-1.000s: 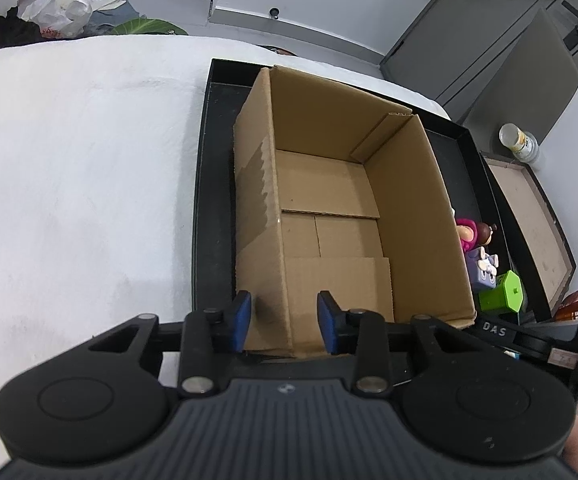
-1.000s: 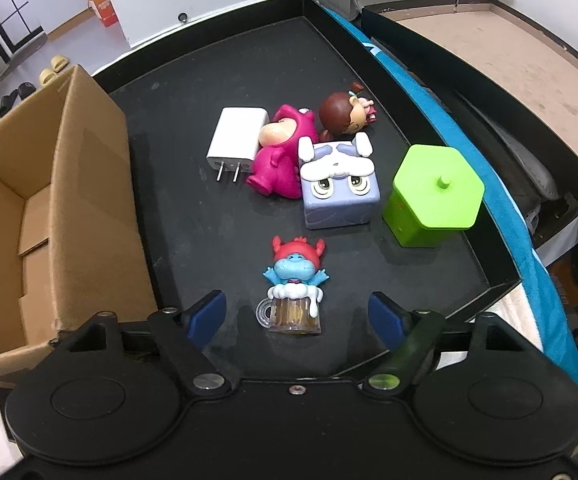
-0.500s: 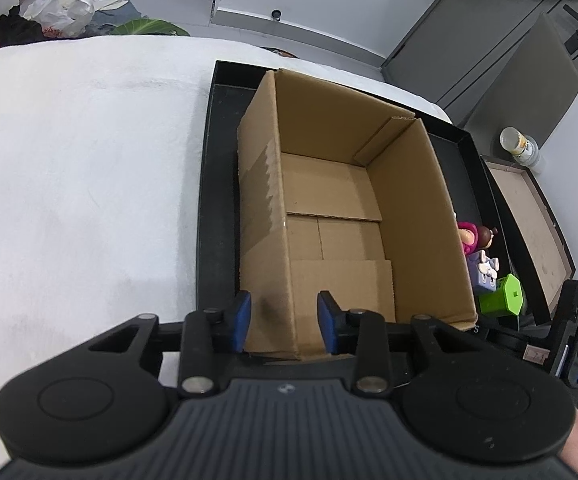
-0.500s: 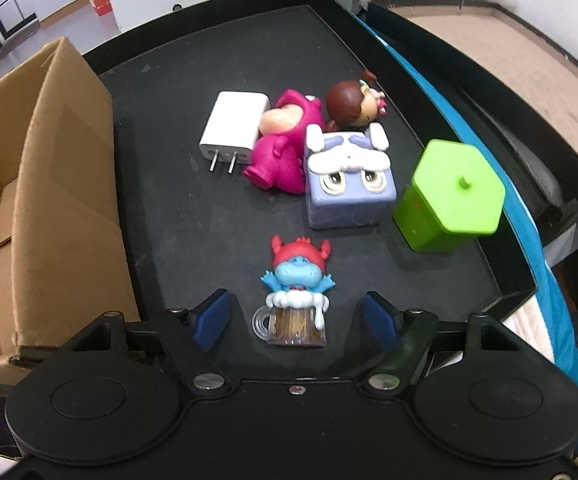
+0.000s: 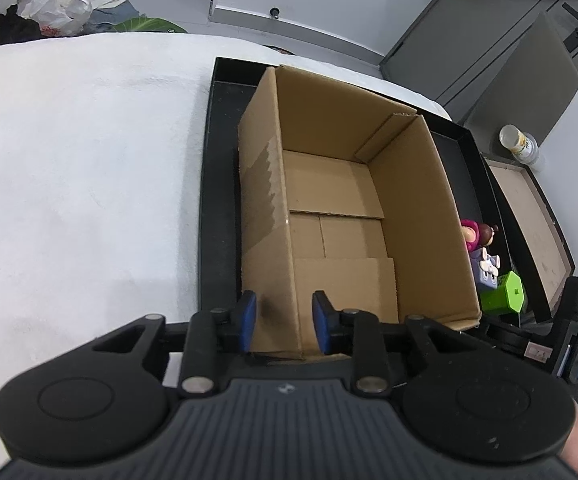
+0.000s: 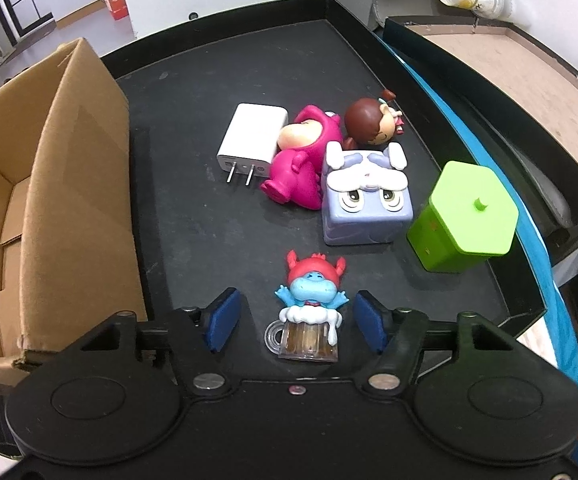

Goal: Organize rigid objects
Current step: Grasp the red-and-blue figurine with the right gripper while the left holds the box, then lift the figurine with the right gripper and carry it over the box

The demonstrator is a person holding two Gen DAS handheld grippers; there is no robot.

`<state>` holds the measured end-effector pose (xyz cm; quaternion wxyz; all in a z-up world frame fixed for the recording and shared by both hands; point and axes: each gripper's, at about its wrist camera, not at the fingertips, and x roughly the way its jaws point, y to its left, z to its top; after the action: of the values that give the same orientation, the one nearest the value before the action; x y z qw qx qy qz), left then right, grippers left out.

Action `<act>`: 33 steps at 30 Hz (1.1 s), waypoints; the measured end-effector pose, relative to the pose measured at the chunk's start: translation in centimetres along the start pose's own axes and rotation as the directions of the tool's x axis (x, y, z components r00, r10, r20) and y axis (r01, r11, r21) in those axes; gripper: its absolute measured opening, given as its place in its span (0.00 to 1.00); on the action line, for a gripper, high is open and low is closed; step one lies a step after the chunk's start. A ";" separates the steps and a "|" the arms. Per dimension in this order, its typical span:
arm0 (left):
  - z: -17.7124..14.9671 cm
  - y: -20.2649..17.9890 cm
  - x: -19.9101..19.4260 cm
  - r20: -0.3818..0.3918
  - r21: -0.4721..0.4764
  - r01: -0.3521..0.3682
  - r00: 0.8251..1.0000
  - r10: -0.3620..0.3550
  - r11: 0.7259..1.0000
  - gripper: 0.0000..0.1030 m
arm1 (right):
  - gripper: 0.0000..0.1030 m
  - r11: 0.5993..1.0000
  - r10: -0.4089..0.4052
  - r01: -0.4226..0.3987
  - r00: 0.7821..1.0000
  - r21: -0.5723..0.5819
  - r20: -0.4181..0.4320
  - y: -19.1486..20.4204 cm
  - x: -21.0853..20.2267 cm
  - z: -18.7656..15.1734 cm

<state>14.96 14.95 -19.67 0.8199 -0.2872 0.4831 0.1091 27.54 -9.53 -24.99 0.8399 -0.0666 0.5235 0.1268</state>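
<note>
The blue troll figurine (image 6: 312, 304), with red hair and sitting in a small beer mug, stands on the black tray (image 6: 193, 208) between the fingers of the right gripper (image 6: 296, 320). The jaws are closing around it, but the pads do not touch it yet. The left gripper (image 5: 282, 322) has the near corner of the open cardboard box (image 5: 349, 208) between its fingers; its jaws are closing too, and I cannot tell if they press the wall.
</note>
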 end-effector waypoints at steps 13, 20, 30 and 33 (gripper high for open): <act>-0.1 0.3 0.3 -0.004 -0.010 -0.007 1.000 0.007 1.000 0.27 | 0.43 1.000 0.002 -0.001 1.000 -0.009 0.020 -0.3 -0.7 -0.2; -0.2 -0.3 0.3 0.001 0.014 -0.016 1.000 0.016 1.000 0.23 | 0.38 1.000 0.002 -0.002 1.000 -0.007 0.021 -0.4 -0.8 -0.1; -0.5 -0.3 0.1 0.012 0.021 -0.024 1.000 0.024 0.999 0.19 | 0.38 1.000 0.022 -0.022 0.998 0.004 0.056 -1.1 -2.4 0.3; -0.6 -0.3 0.1 0.013 0.024 -0.025 1.000 0.024 0.999 0.19 | 0.37 1.000 0.024 -0.025 0.997 0.010 0.067 -1.3 -2.8 0.4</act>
<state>14.72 14.35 -19.81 0.8249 -0.2707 0.4826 0.1152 27.07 -11.08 -22.29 0.8557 -0.0514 0.4965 0.1363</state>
